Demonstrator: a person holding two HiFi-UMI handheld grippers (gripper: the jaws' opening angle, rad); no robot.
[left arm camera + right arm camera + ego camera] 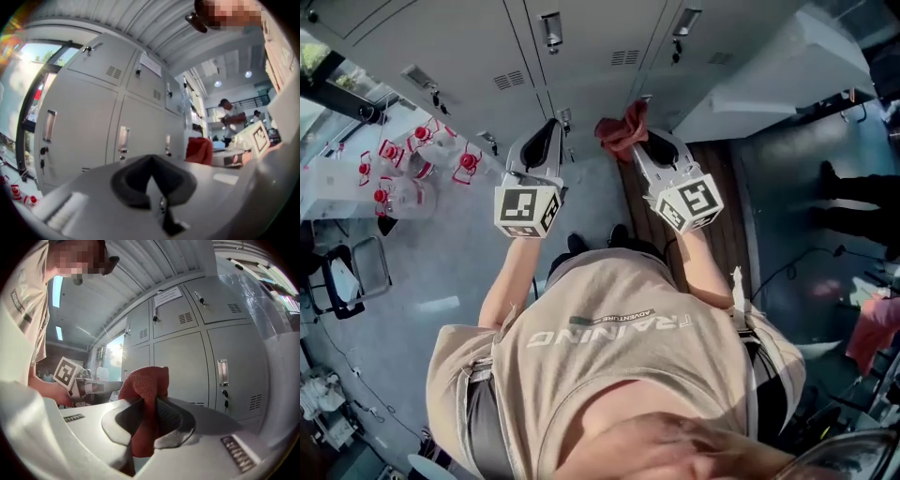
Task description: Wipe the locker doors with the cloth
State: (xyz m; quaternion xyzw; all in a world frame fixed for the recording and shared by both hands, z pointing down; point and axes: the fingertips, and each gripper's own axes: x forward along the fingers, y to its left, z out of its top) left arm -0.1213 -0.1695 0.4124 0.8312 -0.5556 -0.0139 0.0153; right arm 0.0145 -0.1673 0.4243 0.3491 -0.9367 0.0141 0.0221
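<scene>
right gripper point(151, 414): jaws clamped on the red cloth point(146, 380), which is bunched and sticks out past the tips
left gripper point(152, 180): jaws closed together, nothing in them
cloth place: upper centre of head view, close to the locker doors point(581, 47); can't tell if touching
done: cloth in grip, up at the doors
left: likely most of the wiping; no wipe marks visible on any door

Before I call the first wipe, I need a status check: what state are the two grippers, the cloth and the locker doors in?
left gripper: shut, nothing between its jaws.
right gripper: shut on the red cloth.
red cloth: bunched, pinched between the right jaws, its top standing up past them.
locker doors: all closed.
</scene>
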